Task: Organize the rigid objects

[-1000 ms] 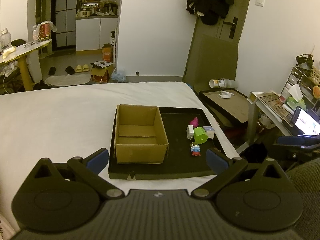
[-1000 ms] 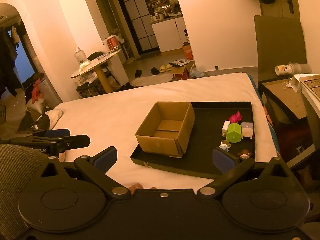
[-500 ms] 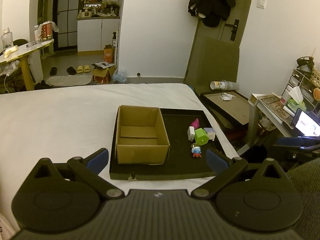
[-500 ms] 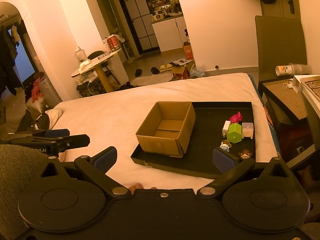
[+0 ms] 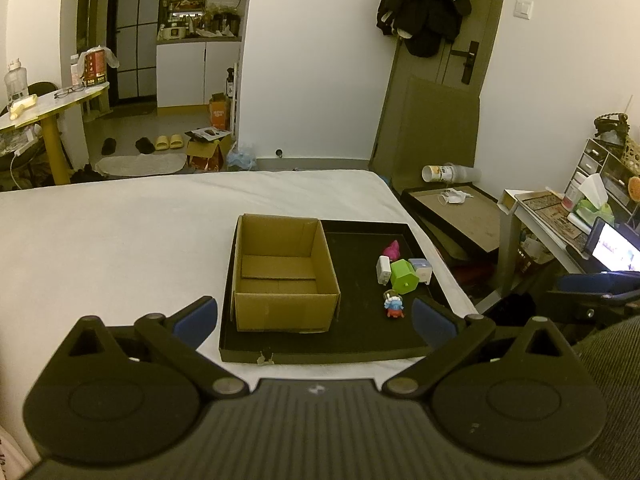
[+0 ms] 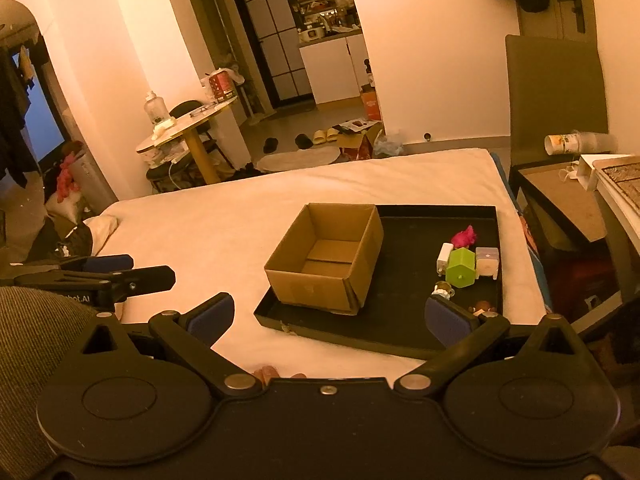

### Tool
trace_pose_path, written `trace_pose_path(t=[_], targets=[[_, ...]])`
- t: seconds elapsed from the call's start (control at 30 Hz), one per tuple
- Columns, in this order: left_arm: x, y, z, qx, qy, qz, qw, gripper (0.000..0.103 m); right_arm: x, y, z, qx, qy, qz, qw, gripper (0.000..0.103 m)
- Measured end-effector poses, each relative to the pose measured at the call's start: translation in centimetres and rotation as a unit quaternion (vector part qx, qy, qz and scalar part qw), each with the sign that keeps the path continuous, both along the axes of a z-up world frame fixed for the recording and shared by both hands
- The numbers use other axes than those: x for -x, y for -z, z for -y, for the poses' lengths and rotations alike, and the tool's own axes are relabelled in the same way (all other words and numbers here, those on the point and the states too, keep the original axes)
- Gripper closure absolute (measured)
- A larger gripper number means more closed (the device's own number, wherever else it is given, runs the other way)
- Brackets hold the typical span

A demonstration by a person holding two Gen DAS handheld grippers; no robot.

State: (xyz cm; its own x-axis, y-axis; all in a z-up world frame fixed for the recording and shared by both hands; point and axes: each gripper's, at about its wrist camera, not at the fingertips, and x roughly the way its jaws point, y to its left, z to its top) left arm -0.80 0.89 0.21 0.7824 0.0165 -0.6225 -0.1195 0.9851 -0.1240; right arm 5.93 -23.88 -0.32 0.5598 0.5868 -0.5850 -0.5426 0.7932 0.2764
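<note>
Left wrist view. Left hand-held gripper: jaws wide apart, holding nothing, poised above the near edge of the bed. Black tray: lies on the white bed, near its right side. Cardboard box: open-topped, empty, standing upright in the left part of the tray. Toys, grouped on the tray floor to the right of the box and apart from it: pink toy farthest back; white block, green house and pale cube in a close row, block and cube just beside the house; small blue-and-red figure nearest, alone, in front of the house. Right hand-held gripper: seen side-on at the right edge, beyond the bed; its opening cannot be told from here.

Right wrist view. Right hand-held gripper: jaws wide apart, holding nothing, above the near edge of the bed. Tray, box: as above, box at tray left, empty. Green house between white block and pale cube; pink toy behind them. Small clear-topped figure and brown figure near the tray's front right, partly hidden by the right fingertip. Left hand-held gripper: at the left, over the bed, well apart from the tray. Fingertips of a hand show just under the gripper body.
</note>
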Motion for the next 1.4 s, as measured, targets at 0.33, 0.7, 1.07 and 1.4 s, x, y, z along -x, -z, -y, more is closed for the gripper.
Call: trace_pose_path(t=[0.33, 0.7, 1.07, 1.4], targets=[[0.01, -0.04, 0.05, 0.000, -0.001, 0.001, 1.0000, 0.000, 0.10, -0.15, -0.06, 0.003, -0.001, 0.001, 1.000, 0.000], [0.03, -0.07, 0.08, -0.001, -0.001, 0.001, 1.0000, 0.000, 0.09, -0.28, -0.13, 0.005, 0.000, 0.003, 1.000, 0.000], [0.11, -0.20, -0.16, 0.000, 0.000, 0.003, 1.0000, 0.000, 0.04, -0.39, -0.18, 0.020, 0.009, 0.002, 1.000, 0.000], [-0.28, 0.32, -0.34, 0.001, 0.003, -0.003, 1.0000, 0.000, -0.01, 0.03, -0.93, 0.054, 0.018, 0.000, 0.998, 0.000]])
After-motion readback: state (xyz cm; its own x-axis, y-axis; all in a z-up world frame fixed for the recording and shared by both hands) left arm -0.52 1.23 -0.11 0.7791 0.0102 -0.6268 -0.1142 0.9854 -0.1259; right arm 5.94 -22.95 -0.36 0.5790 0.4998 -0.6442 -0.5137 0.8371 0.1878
